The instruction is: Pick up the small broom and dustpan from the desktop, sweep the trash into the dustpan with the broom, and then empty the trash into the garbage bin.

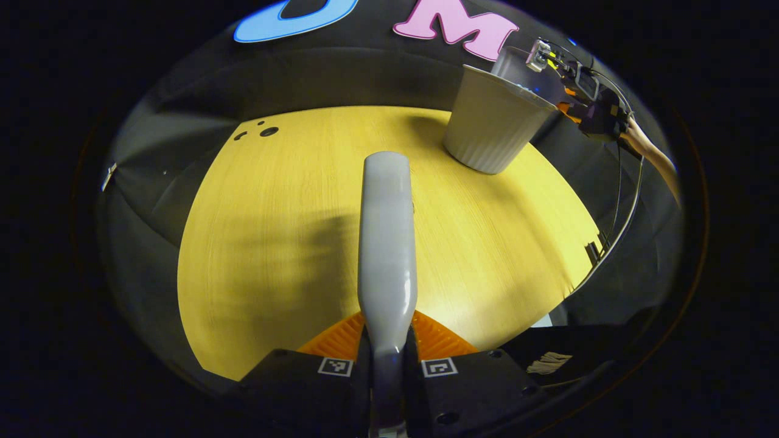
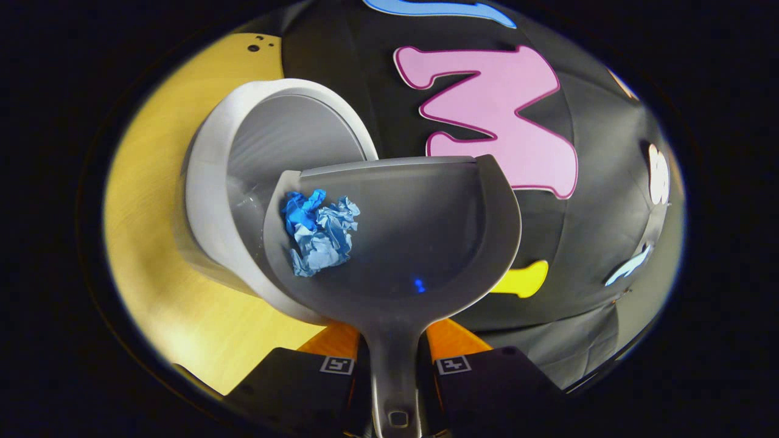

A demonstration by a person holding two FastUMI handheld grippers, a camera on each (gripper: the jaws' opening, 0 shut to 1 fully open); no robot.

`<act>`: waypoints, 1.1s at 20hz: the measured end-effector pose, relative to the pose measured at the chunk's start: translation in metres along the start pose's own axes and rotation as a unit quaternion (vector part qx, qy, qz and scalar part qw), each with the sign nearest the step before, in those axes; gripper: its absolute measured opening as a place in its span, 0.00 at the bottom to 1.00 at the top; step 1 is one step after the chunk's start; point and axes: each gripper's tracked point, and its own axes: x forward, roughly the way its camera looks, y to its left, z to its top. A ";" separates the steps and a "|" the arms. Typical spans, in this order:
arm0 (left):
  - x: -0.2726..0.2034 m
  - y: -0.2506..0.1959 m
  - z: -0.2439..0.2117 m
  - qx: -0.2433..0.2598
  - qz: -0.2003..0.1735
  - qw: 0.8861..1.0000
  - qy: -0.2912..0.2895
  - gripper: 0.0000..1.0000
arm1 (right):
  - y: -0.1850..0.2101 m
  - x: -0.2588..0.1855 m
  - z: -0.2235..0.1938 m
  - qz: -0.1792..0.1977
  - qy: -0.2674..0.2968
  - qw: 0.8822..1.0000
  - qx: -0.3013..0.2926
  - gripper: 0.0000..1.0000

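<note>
- Right gripper [image 2: 392, 365] pinches the dustpan [image 2: 401, 243] by its handle, both fingers pressed on it; the pan sticks straight out ahead of the fingers, long axis along the gripper's own line.
- Crumpled blue paper [image 2: 319, 234] sits in the pan, forward-left of the fingers, against the pan's left wall.
- Bin [image 2: 243, 182] lies ahead and left of the right gripper, mouth open toward the camera; the pan's left front corner overlaps the bin's rim, the rest of the pan hangs off to the right of the bin, over nothing.
- Key relation: the paper is already on the bin side, so the dump looks to need a tilt forward-left, not straight ahead; tipped right, the paper would likely miss.
- Left gripper [image 1: 386, 359] clamps the broom [image 1: 386, 243] by its handle, which points straight ahead over the table [image 1: 255, 243].
- From the left gripper the bin [image 1: 493, 121] is far ahead, up-right; the right gripper [image 1: 584, 91] with dustpan hovers at its rim.
- Right hand is much the nearer to the bin.
- Judgement: sweeping done, emptying step not yet finished.
</note>
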 end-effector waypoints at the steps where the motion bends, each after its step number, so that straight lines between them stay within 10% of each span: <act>1: -0.001 0.002 0.004 0.000 -0.001 1.000 -0.004 0.26 | -0.005 -0.002 -0.003 -0.010 -0.005 1.000 -0.013 0.34; 10: -0.022 0.025 0.032 0.001 0.015 0.999 -0.038 0.26 | -0.026 -0.021 -0.009 -0.076 -0.030 0.986 -0.148 0.34; 22: -0.034 0.027 0.015 -0.022 0.035 0.998 -0.047 0.27 | -0.045 -0.029 -0.021 -0.002 0.006 0.998 0.062 0.34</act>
